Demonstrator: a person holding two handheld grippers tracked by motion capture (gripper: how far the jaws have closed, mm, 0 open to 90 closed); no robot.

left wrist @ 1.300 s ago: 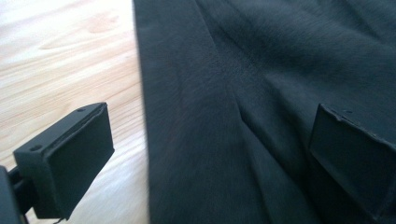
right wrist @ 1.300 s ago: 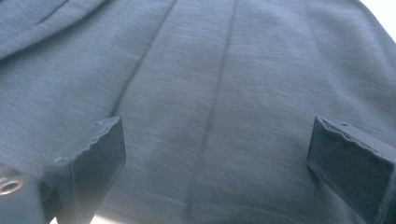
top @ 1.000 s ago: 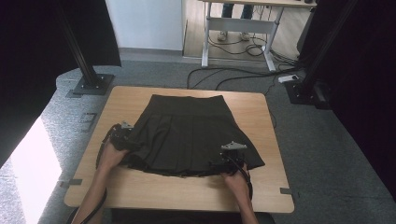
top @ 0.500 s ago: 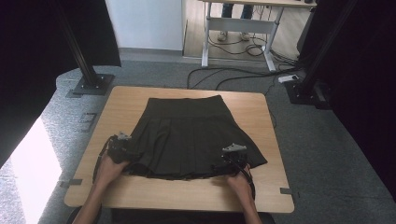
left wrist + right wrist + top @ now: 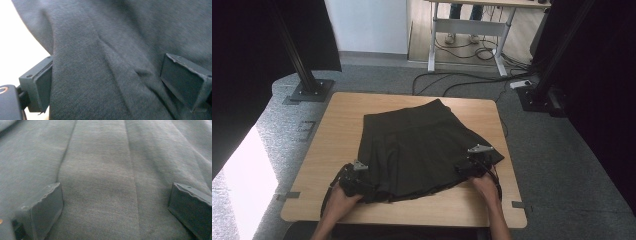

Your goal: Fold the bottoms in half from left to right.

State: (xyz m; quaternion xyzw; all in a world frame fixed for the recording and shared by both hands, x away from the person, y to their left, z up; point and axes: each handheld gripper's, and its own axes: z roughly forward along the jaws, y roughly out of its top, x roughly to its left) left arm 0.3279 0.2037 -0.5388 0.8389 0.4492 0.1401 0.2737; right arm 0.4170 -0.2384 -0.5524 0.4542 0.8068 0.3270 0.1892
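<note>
Lying flat mid-counter (image 5: 327, 130), the dark pleated skirt (image 5: 422, 145) points its waistband toward 12 o'clock. Left hand-held gripper (image 5: 357, 182) at 7 o'clock and right hand-held gripper (image 5: 472, 165) at 4 o'clock both sit at the hem, jaws spread wide with fabric between them.

No text, label, brand or number can be read here; the dark skirt (image 5: 422, 145) looks unmarked, though the close claw views are blurred.

So the skirt (image 5: 419, 147) sits mid-frame on the table (image 5: 327, 135), waistband toward the top, hem toward the bottom edge. Left gripper (image 5: 354, 181) is at the hem's lower-left corner, right gripper (image 5: 472, 165) at its lower-right. A desk (image 5: 472, 25) stands behind, top centre.
</note>
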